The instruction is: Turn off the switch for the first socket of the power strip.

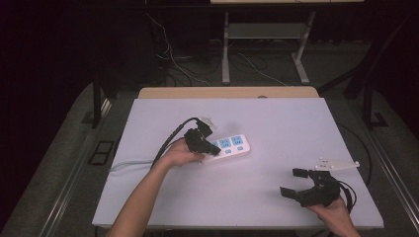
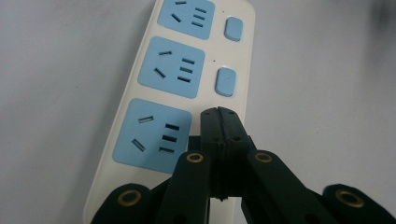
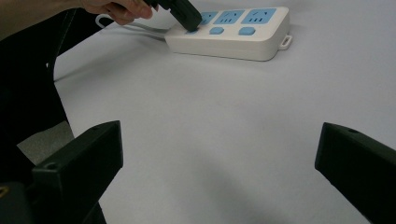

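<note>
A white power strip with three blue sockets lies near the middle of the white table top. My left gripper is shut with nothing between its jaws. Its joined tips come down on the strip beside the nearest socket, in line with two blue switches. In the right gripper view those tips rest on the switch at the cord end of the strip. My right gripper is held open near the table's front right, apart from the strip, with nothing between its jaws.
The strip's pale cord runs off to the table's left edge. A wooden strip borders the white board at the back. Beyond it are desk legs and loose cables on the floor.
</note>
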The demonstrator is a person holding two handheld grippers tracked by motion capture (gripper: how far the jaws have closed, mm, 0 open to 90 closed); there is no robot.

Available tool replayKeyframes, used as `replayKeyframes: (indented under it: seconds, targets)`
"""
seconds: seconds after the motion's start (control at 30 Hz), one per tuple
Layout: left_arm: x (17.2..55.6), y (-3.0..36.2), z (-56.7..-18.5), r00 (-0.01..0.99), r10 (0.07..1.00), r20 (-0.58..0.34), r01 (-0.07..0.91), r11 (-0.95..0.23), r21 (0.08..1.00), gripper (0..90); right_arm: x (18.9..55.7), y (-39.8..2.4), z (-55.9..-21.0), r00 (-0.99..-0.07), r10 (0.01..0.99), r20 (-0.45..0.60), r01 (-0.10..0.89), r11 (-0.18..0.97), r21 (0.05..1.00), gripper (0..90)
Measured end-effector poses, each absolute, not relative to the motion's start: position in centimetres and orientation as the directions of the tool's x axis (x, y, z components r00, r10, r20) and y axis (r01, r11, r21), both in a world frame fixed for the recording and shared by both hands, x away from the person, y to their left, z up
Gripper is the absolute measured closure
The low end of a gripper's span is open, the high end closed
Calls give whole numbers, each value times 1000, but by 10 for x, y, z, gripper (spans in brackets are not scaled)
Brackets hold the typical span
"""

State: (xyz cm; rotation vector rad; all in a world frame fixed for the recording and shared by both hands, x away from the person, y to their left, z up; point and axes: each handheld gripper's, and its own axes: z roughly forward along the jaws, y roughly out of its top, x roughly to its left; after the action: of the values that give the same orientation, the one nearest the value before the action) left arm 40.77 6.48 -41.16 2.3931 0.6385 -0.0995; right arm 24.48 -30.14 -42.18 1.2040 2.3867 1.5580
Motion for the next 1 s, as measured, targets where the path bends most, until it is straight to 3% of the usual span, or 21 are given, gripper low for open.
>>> replayKeyframes:
  seconds: [0.43,1.0]
  targets:
    - [409,68,-407,878,398,-266,474,-647,598,893,245,-303,-421,-697,622,356,571,182,801,7]
    - [402,73,-391,879,430,-204,455,-635,624,893,245,-304,-421,-692,627,358,574,178,799,7]
